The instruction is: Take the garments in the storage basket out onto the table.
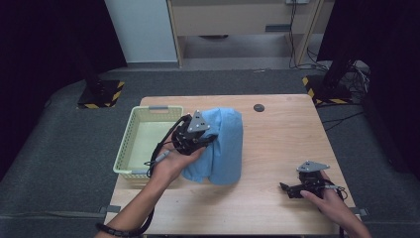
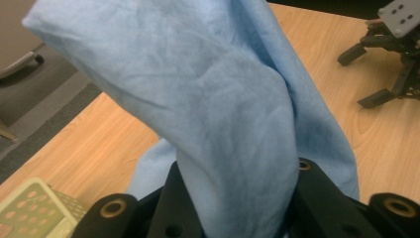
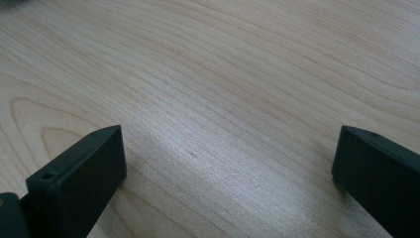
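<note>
A light blue cloth (image 1: 227, 148) hangs bunched over the middle of the wooden table (image 1: 282, 144), its lower edge on the wood. My left gripper (image 1: 209, 140) is shut on the cloth's left side, just right of the basket. In the left gripper view the cloth (image 2: 208, 99) rises in a thick fold from between the two black jaws of my left gripper (image 2: 237, 203). My right gripper (image 1: 286, 189) rests low at the table's front right, open, with bare wood between its fingers (image 3: 228, 168). The left gripper view also catches the right gripper (image 2: 369, 77) farther off.
A pale green perforated basket (image 1: 128, 148) sits at the table's left edge, its corner (image 2: 34, 210) close to my left gripper. A small dark round disc (image 1: 258, 107) lies near the far edge. Grey floor surrounds the table, with black stands behind it.
</note>
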Action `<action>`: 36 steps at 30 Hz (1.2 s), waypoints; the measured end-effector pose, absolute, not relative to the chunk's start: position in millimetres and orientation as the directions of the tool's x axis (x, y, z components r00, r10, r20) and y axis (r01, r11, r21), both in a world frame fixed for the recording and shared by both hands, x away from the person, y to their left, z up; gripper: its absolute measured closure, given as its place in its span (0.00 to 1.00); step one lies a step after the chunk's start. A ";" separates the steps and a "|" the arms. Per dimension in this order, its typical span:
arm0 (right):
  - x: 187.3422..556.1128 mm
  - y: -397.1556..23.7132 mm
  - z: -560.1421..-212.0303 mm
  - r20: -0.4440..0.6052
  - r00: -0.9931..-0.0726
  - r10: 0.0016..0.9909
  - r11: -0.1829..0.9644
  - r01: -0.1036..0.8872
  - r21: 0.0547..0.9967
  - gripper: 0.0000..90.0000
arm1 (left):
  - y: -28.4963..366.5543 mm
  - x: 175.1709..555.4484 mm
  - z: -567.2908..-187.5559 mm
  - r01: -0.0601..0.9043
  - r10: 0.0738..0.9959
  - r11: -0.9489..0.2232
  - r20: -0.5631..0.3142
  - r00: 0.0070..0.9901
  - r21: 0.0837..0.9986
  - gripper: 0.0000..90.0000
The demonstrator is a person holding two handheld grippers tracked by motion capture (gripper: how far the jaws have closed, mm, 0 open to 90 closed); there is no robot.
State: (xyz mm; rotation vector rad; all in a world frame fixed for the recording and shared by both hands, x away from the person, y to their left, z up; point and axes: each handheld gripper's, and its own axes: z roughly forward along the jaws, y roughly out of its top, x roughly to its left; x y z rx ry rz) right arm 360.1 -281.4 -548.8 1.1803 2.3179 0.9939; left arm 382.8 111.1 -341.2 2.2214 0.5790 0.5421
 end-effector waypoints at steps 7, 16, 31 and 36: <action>360.0 -281.3 -548.7 0.002 -0.589 0.808 0.405 0.559 0.723 0.01 | 103.0 378.4 -352.7 0.238 0.540 -0.615 0.181 0.822 0.751 0.87; 360.0 -281.4 -548.8 0.002 -0.590 0.807 0.406 0.558 0.724 0.01 | 92.3 375.5 -374.0 0.256 0.524 -0.628 0.155 0.838 0.735 0.87; 359.6 -281.4 -548.7 0.003 -0.591 0.807 0.407 0.559 0.723 0.01 | 82.9 373.2 -401.1 0.284 0.519 -0.634 0.123 0.846 0.719 0.87; 359.6 -281.4 -548.7 0.003 -0.591 0.806 0.407 0.558 0.723 0.01 | 77.3 376.0 -413.2 0.301 0.526 -0.630 0.108 0.844 0.716 0.87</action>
